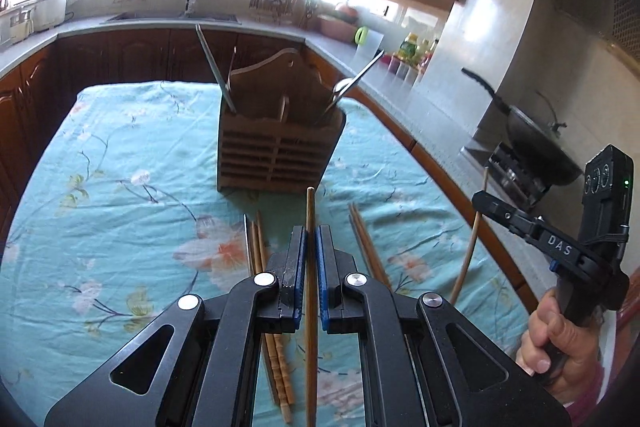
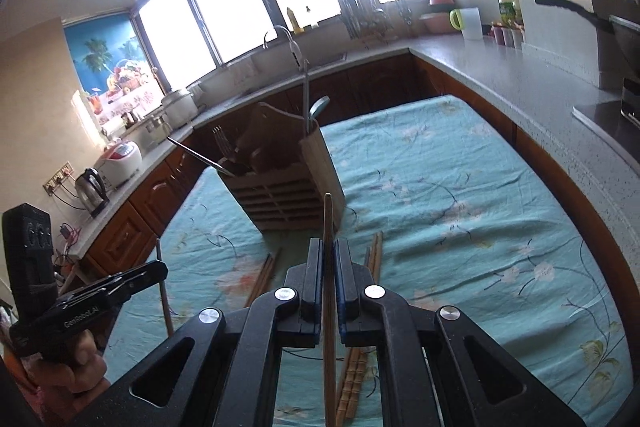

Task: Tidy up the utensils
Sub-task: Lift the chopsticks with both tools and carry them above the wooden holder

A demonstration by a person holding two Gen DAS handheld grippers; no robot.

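Two hand-held grippers, left (image 1: 311,241) and right (image 2: 328,255), each clamp a chopstick (image 1: 310,303) (image 2: 329,327) level above the table (image 1: 120,155); their lower ends are cut off.

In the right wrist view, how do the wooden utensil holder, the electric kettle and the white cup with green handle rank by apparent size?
1. wooden utensil holder
2. electric kettle
3. white cup, only slightly smaller than the kettle; it stands farther away, so real sizes stay unsure.

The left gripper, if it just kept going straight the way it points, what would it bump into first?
Probably the wooden utensil holder. The left gripper is shut on a chopstick whose tip points at the holder's slatted front, so that tip would likely touch first. Depth is unclear.
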